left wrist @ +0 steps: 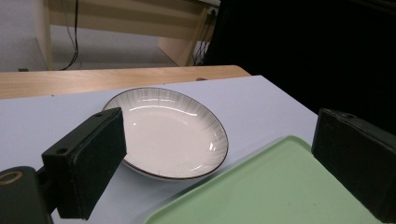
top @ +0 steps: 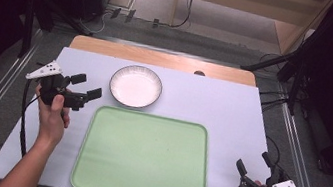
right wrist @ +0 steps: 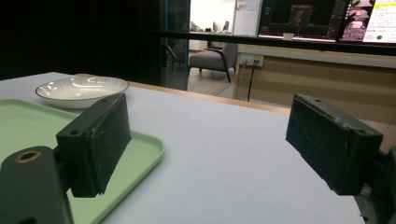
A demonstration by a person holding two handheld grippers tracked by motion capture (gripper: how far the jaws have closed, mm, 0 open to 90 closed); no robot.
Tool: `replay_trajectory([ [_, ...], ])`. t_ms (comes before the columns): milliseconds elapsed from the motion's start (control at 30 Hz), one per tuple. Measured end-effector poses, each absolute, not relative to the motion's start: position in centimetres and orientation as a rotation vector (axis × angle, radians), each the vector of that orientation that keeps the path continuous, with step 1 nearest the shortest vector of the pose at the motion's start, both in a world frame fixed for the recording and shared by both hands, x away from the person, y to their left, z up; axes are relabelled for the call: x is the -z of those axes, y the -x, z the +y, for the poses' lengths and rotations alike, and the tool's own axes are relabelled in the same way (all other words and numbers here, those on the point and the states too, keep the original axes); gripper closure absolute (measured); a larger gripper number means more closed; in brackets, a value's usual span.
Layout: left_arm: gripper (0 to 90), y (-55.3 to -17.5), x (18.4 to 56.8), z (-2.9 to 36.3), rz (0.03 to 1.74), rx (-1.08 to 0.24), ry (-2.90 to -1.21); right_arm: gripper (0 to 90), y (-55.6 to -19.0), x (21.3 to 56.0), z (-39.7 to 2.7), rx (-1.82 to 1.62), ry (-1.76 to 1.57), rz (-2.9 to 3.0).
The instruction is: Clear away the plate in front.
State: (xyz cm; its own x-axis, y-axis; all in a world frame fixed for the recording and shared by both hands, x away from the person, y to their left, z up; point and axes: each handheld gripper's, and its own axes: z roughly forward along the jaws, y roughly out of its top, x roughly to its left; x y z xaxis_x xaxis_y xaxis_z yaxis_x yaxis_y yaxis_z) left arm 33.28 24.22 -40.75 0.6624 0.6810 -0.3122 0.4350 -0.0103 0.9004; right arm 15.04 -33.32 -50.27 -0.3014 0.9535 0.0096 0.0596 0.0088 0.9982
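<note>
From above, the green tray (top: 143, 156) lies at the near edge of my table (top: 233, 109), bare surface on both sides of it, and the white plate (top: 135, 86) just beyond its far edge. My left hand-held gripper (top: 88, 87) hovers left of the tray, jaws apart, empty. My right hand-held gripper (top: 254, 164) sits right of the tray, near the table's corner.

In the left gripper view, the jaws gape wide toward the plate (left wrist: 173, 135), touching nothing.

In the right gripper view, the jaws stand wide apart over bare table beside the tray (right wrist: 140, 149), empty.
</note>
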Motion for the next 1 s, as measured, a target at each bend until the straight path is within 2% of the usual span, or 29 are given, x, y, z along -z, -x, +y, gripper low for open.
replay_trajectory([
  [1000,5.7,-39.0,40.9,21.4,1.027,-0.177,-1.670,14.5,-15.1,50.3,-33.2,-1.398,-1.087,1.491],
])
